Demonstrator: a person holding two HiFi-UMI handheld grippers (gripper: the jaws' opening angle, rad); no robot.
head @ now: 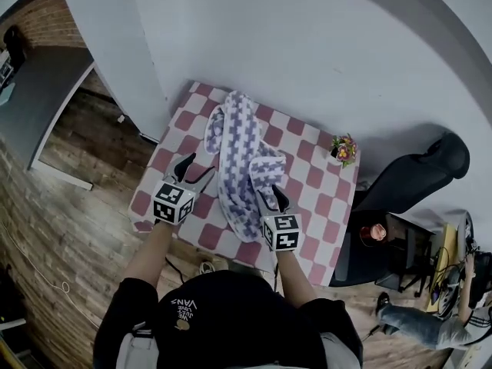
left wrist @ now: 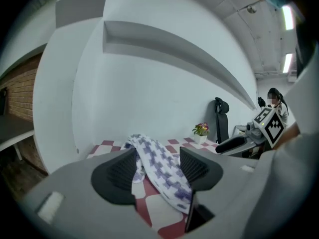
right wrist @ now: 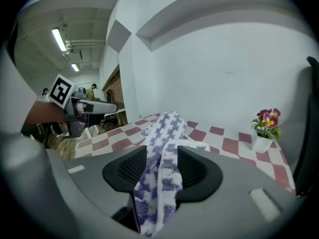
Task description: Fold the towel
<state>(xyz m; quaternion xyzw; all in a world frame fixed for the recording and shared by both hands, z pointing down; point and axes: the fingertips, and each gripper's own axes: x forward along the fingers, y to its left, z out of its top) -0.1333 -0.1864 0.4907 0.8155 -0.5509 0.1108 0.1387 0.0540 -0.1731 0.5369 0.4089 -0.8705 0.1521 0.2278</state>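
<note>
A purple-and-white checked towel (head: 242,156) lies bunched in a long strip down the middle of the table (head: 307,179), which has a red-and-white chequered cover. My right gripper (head: 270,198) is at the towel's near end, shut on a fold of it. In the right gripper view the cloth (right wrist: 162,148) fills the gap between the pads and hangs down. My left gripper (head: 198,167) hovers over the table's near left part, beside the towel and apart from it. Its jaws stand open with nothing between them (left wrist: 157,166); the towel (left wrist: 159,176) lies beyond.
A small white pot of flowers (head: 344,150) stands at the table's far right corner. A black chair (head: 415,171) is right of the table, and the white wall (head: 307,44) runs behind it. Wooden floor (head: 77,206) lies to the left. A person (head: 430,325) sits at lower right.
</note>
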